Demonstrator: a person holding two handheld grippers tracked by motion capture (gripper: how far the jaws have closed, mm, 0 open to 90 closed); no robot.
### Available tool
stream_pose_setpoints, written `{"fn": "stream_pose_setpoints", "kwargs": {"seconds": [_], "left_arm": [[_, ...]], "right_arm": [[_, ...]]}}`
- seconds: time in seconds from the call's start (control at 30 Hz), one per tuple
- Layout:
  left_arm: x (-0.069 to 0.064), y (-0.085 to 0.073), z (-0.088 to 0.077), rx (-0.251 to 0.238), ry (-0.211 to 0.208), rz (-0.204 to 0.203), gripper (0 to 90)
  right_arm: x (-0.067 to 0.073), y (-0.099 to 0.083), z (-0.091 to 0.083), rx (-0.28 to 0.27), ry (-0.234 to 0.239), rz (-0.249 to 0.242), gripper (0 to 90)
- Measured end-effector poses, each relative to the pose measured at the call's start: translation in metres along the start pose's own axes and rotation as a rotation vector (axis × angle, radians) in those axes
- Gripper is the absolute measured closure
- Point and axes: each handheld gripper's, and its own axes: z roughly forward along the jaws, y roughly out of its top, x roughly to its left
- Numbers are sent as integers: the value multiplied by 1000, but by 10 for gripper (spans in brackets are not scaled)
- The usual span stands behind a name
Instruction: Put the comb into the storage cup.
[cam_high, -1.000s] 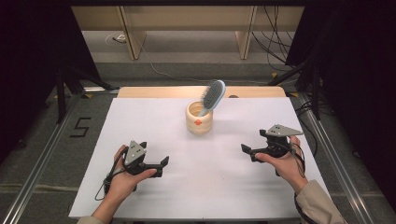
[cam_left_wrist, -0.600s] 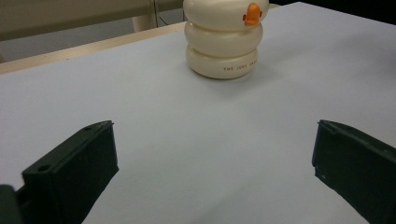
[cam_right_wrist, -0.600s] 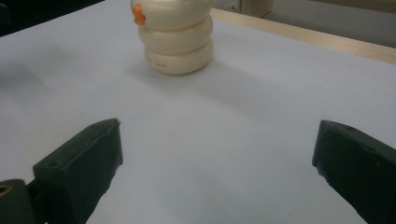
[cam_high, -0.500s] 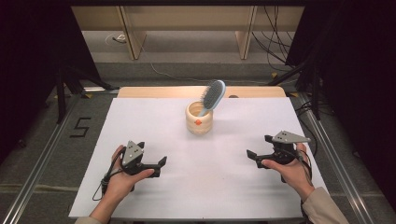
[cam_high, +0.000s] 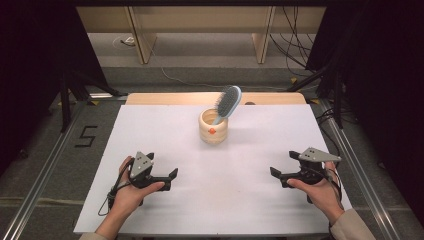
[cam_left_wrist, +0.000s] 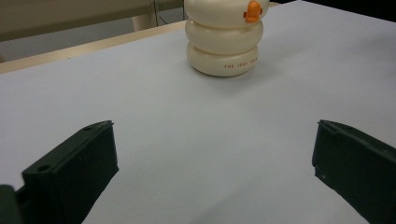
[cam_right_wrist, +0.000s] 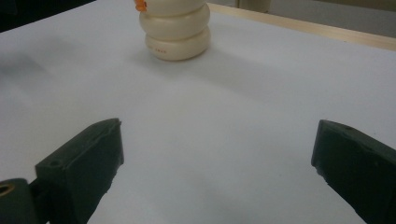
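A cream ringed cup (cam_high: 213, 127) with an orange spot stands at the back middle of the white table (cam_high: 235, 200). A blue hairbrush (cam_high: 228, 102) leans in it, bristle head up and to the right. My left gripper (cam_high: 170, 180) rests near the front left, open, jaws pointing right. Held at the front right, my right gripper (cam_high: 278, 177) is open too, jaws pointing left. The left gripper view has the cup (cam_left_wrist: 224, 42) ahead, beyond my wide-apart left gripper (cam_left_wrist: 215, 140). In the right gripper view the cup (cam_right_wrist: 176, 32) lies ahead left of my right gripper (cam_right_wrist: 217, 140).
A wooden strip (cam_high: 150, 98) runs along the table's back edge. Metal rails flank both sides, and a "5" mark (cam_high: 86, 136) is on the floor at left. Dark stands and cables (cam_high: 300, 55) are behind the table.
The right gripper has drawn back toward the front edge and slightly right. The left gripper has shifted a little left. Cup and brush have not moved.
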Motion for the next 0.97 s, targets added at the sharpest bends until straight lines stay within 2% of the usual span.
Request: {"fn": "stream_pose_setpoints", "kwargs": {"seconds": [0.27,0.97], "left_arm": [[-1,-1,1,5,-2,4,0],[-2,-2,2,4,1,0,0]], "right_arm": [[-1,-7,-4,0,-8,1,33],[-2,-9,-6,-33,-15,-2,35]]}}
